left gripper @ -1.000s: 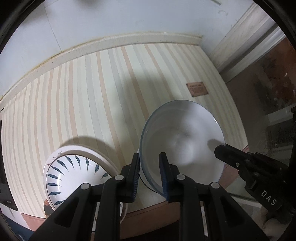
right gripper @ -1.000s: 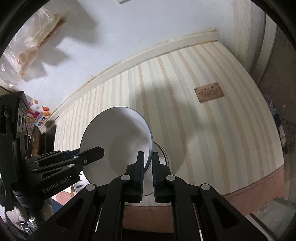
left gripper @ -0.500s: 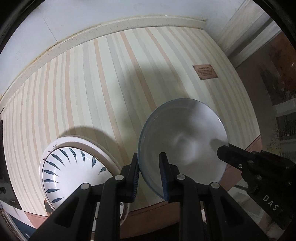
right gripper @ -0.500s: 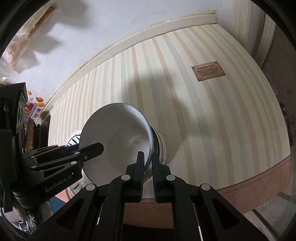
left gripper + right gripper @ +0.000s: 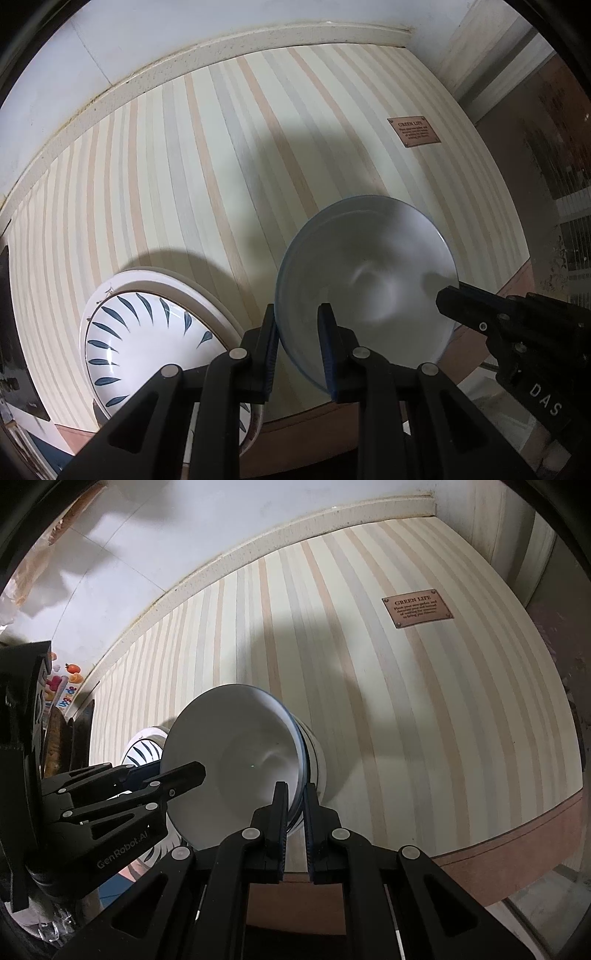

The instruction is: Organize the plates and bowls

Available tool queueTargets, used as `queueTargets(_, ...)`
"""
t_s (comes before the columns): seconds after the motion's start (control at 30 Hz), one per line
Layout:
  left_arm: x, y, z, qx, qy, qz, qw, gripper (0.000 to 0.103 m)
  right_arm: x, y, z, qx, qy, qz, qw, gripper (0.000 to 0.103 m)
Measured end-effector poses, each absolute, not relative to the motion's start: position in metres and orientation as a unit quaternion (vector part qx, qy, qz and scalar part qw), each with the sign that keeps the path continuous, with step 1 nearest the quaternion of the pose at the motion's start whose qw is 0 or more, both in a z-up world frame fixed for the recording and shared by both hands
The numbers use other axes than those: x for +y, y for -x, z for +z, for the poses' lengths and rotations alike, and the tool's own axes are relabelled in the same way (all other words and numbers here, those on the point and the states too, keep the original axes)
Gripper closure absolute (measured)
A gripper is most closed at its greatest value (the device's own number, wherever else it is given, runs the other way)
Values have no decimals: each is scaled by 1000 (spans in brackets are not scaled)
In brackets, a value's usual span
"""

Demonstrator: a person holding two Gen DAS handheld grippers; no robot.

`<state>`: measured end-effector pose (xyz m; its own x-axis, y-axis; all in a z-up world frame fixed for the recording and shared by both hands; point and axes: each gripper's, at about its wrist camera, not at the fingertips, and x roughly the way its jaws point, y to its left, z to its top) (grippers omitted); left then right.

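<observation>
The left gripper (image 5: 297, 345) has its fingers on either side of the near rim of the pale blue-rimmed bowl (image 5: 365, 280), one inside and one outside, but with a gap on the inner side, so I cannot tell whether it truly pinches. The right gripper (image 5: 295, 808) is pressed tight on the opposite rim of the same bowl, its fingers almost meeting around the thin edge. The bowl is held tilted above the striped table mat (image 5: 221, 166), at about 3 o'clock from the leaf-patterned plate (image 5: 147, 332).

The plate's lower edge is hidden behind the left gripper's black arms, and it seems to rest inside a wider cream plate (image 5: 192, 280), though the stacking is hard to judge. In the right wrist view only a sliver of the leaf pattern shows at 9 o'clock of the bowl, and the bowl's outer wall blurs into its shadow.

A small brown plaque (image 5: 417, 607) at 2 o'clock reads "GREEN LIFE"; its smaller lines are illegible. The left gripper's body is printed "GenRobot.AI", the right's "DAS". Colourful packaging (image 5: 62, 686) at 9 o'clock is too small to read.
</observation>
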<state>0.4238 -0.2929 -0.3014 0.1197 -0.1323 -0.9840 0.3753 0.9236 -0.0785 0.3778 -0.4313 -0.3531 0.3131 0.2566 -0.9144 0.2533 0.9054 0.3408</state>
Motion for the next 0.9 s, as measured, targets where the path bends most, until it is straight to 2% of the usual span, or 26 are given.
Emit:
queueTargets(0.2,-284,-412,-274,629,-92,-185,749,85,-430,-372,-339,584,-214,-11,783,93)
queueTargets(0.43,-276,-386,-221,597,-86,-216,768,84,-420,-340,-285,553,-195,-41,809,90)
queueTargets(0.5,-275,-381,-207,590,-82,-222,772,84,-417,-330,-268,542,-188,-51,817,82)
queueTargets(0.57,-272,-376,-195,582,-79,-227,777,83,-415,-320,-251,532,-180,-65,825,62)
queueTargets(0.77,-266,-368,-168,564,-68,-232,790,77,-409,-295,-211,507,-167,-89,841,39)
queueTargets(0.9,-263,-363,-157,554,-67,-242,794,75,-406,-279,-190,491,-166,-95,850,30)
